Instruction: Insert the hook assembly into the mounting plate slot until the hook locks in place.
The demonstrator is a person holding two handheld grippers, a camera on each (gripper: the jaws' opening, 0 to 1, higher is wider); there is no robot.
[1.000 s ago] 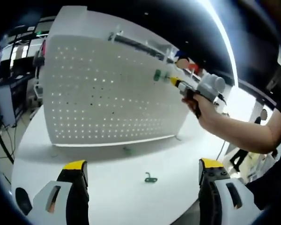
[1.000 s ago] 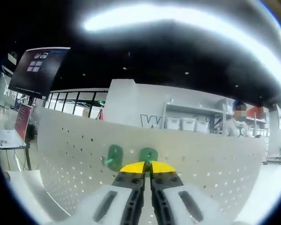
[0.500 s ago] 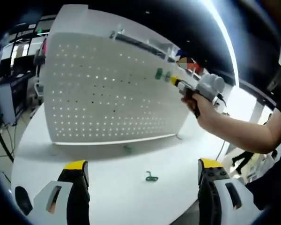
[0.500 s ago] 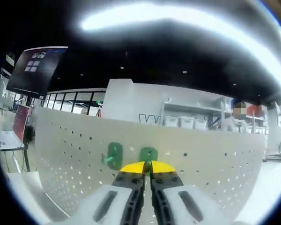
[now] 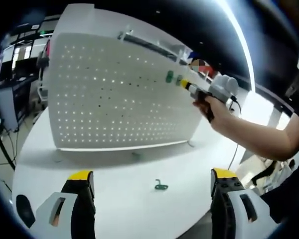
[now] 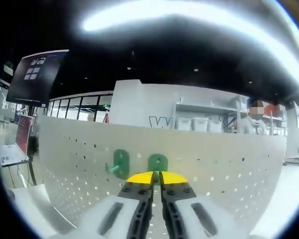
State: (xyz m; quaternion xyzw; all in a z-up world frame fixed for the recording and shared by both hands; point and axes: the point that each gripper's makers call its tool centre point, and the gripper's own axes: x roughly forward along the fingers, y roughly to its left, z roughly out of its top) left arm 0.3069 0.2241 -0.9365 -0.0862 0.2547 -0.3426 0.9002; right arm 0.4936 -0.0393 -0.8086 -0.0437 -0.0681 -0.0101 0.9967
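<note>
Standing upright on white table [image 5: 114, 199]: perforated mounting plate [image 5: 114, 94]; shelving [image 6: 204, 119] behind.

Left claw [image 5: 148, 180] gapes wide and low, while the hand-held right claw [image 6: 156, 176] is raised, jaws pressed together.

Lighting: bright overhead strip lights [image 6: 189, 10], blown out to white glare in both views. Pegboard [image 5: 114, 94] evenly lit, casting a soft shadow on the white table [image 5: 129, 199]. Quality: strong fisheye bending at edges; background soft; near jaws slightly blurred.
</note>
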